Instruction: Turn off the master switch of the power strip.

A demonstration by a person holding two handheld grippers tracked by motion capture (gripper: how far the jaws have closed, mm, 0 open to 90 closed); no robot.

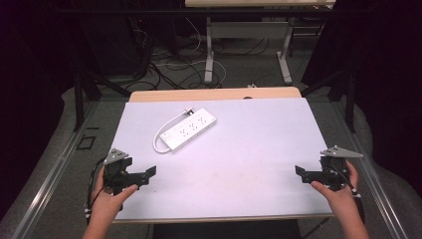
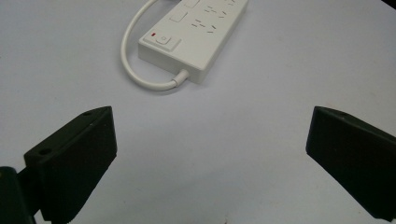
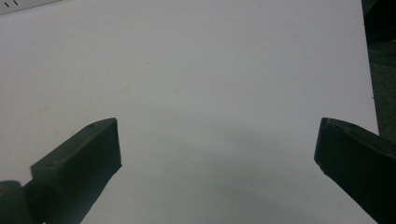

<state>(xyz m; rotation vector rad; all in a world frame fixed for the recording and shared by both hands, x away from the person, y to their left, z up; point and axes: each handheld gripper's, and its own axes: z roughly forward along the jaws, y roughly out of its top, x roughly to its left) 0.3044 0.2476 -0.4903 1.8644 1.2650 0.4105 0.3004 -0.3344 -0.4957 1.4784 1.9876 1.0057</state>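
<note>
White plastic power strip [image 1: 190, 128], a flat rectangular bar with rows of sockets and a rocker switch at one end, lying diagonally on the far left part of the pale lilac table top [image 1: 249, 159]. Its short white cord [image 1: 161, 133] loops out from the switch end, curves along the strip's left side and ends in a plug [image 1: 188, 110] resting on the table just beyond the strip's far end. In the left gripper view the switch end of the strip [image 2: 194, 37] lies ahead of the jaws, apart from them, with bare table between.

Left black two-jaw gripper [image 1: 144, 175], held low over the near left corner of the table, jaws spread wide and empty, pointing inward across the surface. Right black two-jaw gripper [image 1: 302, 174], held over the near right edge, well apart from the strip, jaws likewise spread wide with nothing between them; in its own view they [image 3: 217, 154] frame plain table top.

Progress, as judged from this arrangement: no handling of the strip appears begun. Neither tool touches strip, cord or plug. The whole approach, the grasp and whatever follows with the strip remain to be done; the left tool is the nearer one.
</note>
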